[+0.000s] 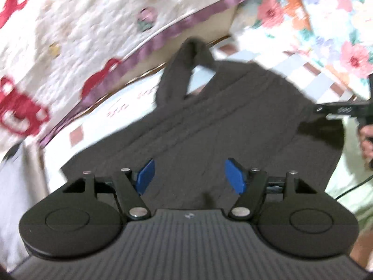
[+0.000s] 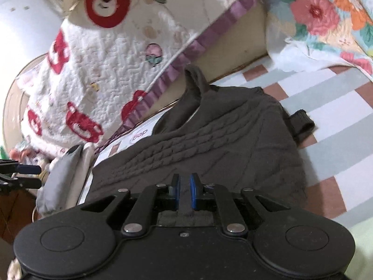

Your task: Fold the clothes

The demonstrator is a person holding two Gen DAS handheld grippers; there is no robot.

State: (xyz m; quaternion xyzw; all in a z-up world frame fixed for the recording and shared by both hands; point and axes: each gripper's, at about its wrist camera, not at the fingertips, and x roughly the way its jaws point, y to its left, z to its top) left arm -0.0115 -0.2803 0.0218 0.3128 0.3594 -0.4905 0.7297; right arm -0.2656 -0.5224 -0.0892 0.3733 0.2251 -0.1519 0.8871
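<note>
The left gripper (image 1: 187,177) hangs above the near part of the dark grey cable-knit sweater (image 1: 228,121), blue pads spread wide with nothing between them. The sweater lies on the checked bedsheet (image 2: 331,107) close to the bed's far edge, below the quilted blanket (image 2: 112,65); one sleeve is doubled up in a loop toward that edge, a cuff pokes out on the right. The right gripper (image 2: 184,191) is pinched nearly shut on the knit's near hem. The knit looks soft, limp and thick — it should drape and stretch rather than slide, so hems, shoulders or cuffs seem the best holds.
</note>
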